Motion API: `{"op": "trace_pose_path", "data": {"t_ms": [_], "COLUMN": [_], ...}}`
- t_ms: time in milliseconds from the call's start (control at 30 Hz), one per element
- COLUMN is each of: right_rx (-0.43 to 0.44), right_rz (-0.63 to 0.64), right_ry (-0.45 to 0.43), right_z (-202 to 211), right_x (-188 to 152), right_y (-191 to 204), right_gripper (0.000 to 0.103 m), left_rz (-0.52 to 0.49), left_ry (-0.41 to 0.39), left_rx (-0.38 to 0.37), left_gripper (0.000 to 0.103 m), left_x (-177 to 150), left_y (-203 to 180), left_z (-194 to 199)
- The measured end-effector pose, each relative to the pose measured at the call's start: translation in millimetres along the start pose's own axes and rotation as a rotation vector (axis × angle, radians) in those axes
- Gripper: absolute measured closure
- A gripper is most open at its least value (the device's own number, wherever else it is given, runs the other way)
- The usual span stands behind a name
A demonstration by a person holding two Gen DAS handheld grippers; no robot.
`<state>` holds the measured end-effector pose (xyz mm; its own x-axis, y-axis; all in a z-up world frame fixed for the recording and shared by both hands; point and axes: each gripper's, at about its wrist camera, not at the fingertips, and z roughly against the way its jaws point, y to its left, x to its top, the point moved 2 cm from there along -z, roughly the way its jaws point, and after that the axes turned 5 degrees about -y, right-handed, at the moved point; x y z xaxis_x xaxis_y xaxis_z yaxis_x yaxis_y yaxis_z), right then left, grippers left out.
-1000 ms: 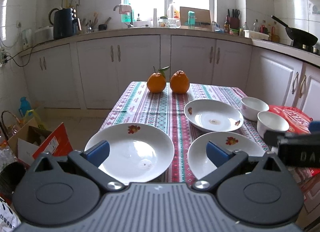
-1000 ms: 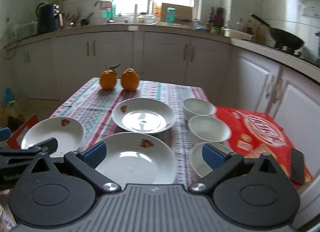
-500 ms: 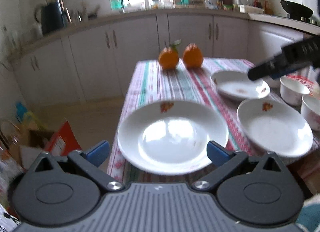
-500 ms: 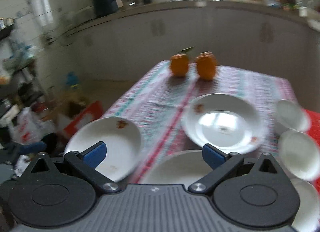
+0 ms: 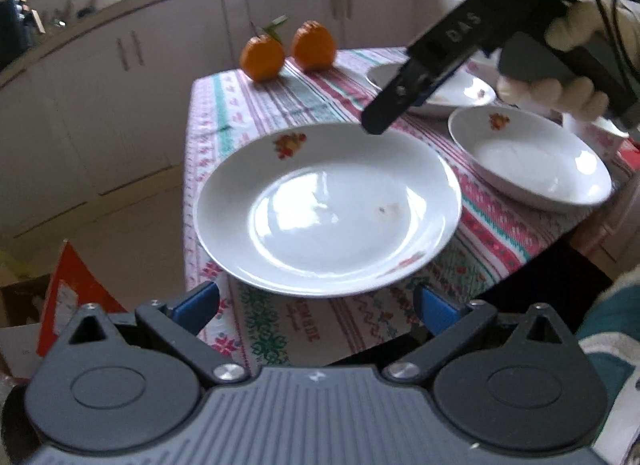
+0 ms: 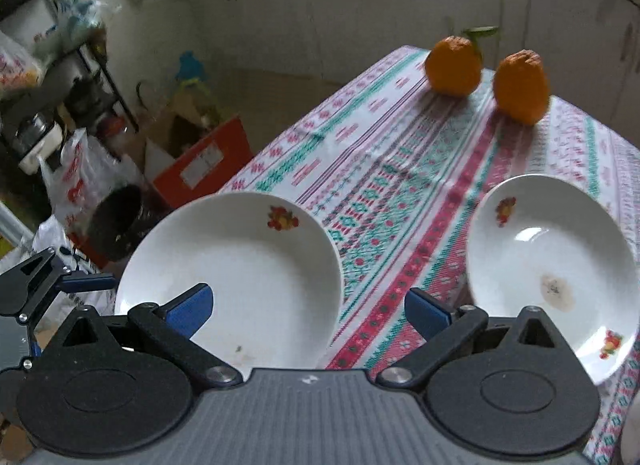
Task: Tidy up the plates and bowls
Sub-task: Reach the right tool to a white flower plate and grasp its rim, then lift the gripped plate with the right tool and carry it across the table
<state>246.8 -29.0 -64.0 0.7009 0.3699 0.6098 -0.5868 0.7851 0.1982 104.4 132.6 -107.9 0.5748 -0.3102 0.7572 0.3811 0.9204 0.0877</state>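
Observation:
A large white plate [image 5: 328, 209] with a fruit decal lies at the table's near left corner, its rim past the edge. My left gripper [image 5: 318, 307] is open just short of that rim, one finger on each side. My right gripper [image 6: 308, 307] is open above the same plate [image 6: 232, 277]. From the left wrist view it [image 5: 440, 57] reaches in from the upper right, its tip close over the plate's far rim. A second plate [image 5: 528, 161] lies to the right. A third, stained plate [image 6: 552, 265] sits further back.
Two oranges [image 5: 262, 59] [image 5: 314, 45] stand at the far end of the patterned tablecloth [image 6: 380, 169]. On the floor left of the table are a red cardboard box [image 6: 204, 161], a black bucket [image 6: 116, 221] and plastic bags. A hand [image 5: 560, 89] holds the right gripper.
Both grippers have closed in on the near left plate. The right one swung left across the table; the left one came nearer and tilted down. Both stay open.

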Motion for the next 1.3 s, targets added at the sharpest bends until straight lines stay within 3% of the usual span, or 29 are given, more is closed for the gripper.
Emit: {"op": "trace_pose_path", "data": {"t_ms": [200,367,600,900,1300], "right_rx": [0.025,0.061,0.123,0.220,0.260], "right_rz": [0.034,0.045,0.026,-0.057,-0.070], "right_ry": [0.067,0.091,0.128,0.166,0.193], "right_z": [-25.2,-36.2,-54.3,-62.4,-64.9], "right_x": [6.4,16.9,28.7,30.9,33.1], "right_y": [1.9,-0.5,-11.6,-23.8,-20.3], "right_gripper": [0.003,0.018,0.032,0.032,0.031], "left_rz": [-0.011,-0.023,-0.028,-0.020,-0.030], "left_ry": [0.002,-0.010,-0.018,-0.016,-0.008], "left_rx": [-0.029,-0.055,-0.081,-0.105,-0.113], "left_gripper": [0.001,0.001,0.001,0.001,0.001], "left_x": [0.1,2.0,3.6,5.1,5.8], "left_y": [9.5,13.5,14.5,16.1,16.7], "left_z": [-10.7,-12.4,-15.6,-17.9,-19.0]}}
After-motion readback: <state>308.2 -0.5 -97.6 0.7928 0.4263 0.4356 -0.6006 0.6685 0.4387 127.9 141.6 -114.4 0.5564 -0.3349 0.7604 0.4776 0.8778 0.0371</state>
